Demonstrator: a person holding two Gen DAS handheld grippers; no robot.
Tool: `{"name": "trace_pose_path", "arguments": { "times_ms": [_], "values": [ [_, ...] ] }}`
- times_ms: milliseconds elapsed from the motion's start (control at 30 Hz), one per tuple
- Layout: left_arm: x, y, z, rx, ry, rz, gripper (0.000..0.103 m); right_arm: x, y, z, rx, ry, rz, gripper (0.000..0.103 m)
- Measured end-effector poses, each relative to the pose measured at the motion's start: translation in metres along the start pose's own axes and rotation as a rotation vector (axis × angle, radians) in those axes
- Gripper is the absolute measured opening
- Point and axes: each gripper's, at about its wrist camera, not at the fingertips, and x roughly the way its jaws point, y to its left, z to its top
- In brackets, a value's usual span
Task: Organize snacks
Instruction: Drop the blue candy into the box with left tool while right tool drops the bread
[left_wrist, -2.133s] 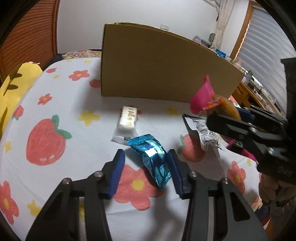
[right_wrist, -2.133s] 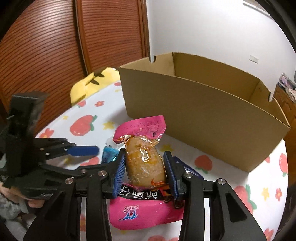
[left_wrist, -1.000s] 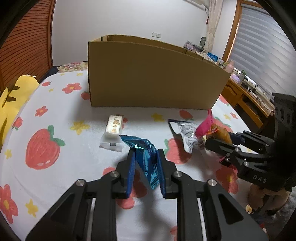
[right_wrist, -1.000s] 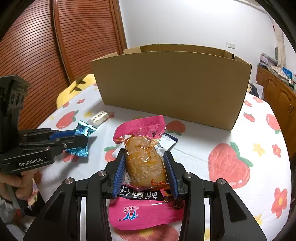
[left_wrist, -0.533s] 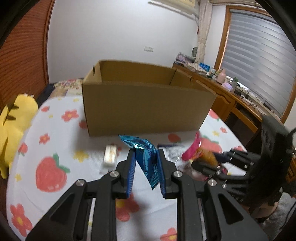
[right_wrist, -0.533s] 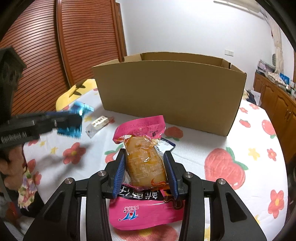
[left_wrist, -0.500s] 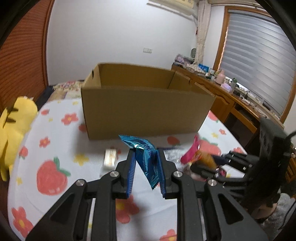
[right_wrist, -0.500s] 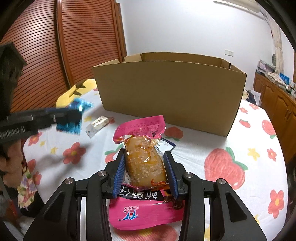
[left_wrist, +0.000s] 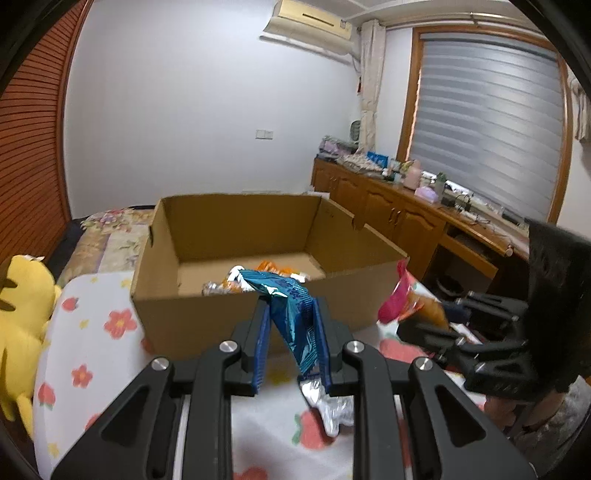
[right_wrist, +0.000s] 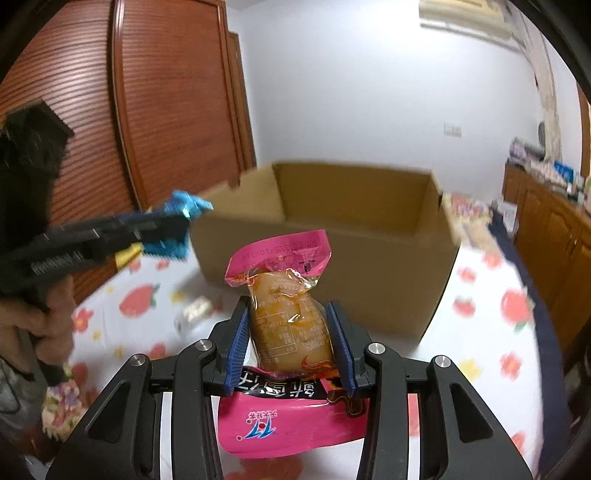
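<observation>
A: Left wrist view. The left gripper (left_wrist: 290, 332) has its fingers (left_wrist: 261, 343) clamped on one blue foil packet (left_wrist: 291, 321), held in the air in front of the cardboard box (left_wrist: 192, 314). The packet's lower end hangs between the fingers, and its top covers part of the box's near rim.

B: Contents of the box?

A: Only partly readable. Silver and orange wrappers (left_wrist: 258, 275) lie on the box floor; the blue packet hides some of them, so no count is possible. One silver wrapper (left_wrist: 328, 406) lies on the flowered worktop (left_wrist: 92, 350), half hidden behind the right finger. One yellow plush toy (left_wrist: 18, 317) is cut off at the left edge.

B: Is the other gripper visible here?

A: Yes, the right gripper (left_wrist: 417, 317) at the right edge, blurred, with a pink and orange packet in it. The hand under it is mostly out of frame.

B: Right wrist view?

A: The right gripper (right_wrist: 290, 343) has its two fingers (right_wrist: 238, 343) pressed on one pink-topped snack pouch (right_wrist: 288, 317), upright, above the worktop (right_wrist: 491, 332) and just short of the box (right_wrist: 332, 258). A second pink pack (right_wrist: 284, 424) sits beneath the fingers; whether it belongs to the same pouch cannot be told. The box's interior floor is out of sight. The left gripper (right_wrist: 173, 225) is smeared by blur at the left, blue packet (right_wrist: 181, 221) in its tip, near the box's left corner. One small white packet (right_wrist: 194, 314) on the cloth is too blurred to read.
</observation>
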Motion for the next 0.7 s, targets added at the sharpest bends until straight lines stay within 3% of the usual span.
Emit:
{"name": "trace_pose_path", "arguments": {
  "times_ms": [333, 700],
  "values": [
    [0.036, 0.032, 0.037, 0.021, -0.016, -0.049, 0.021, 0.013, -0.014, 0.064, -0.024, -0.062, -0.076, 0.041],
    [0.069, 0.069, 0.049, -0.009, -0.004, -0.040, 0.021, 0.060, -0.024, 0.086, -0.057, -0.040, -0.134, 0.041]
  ]
}}
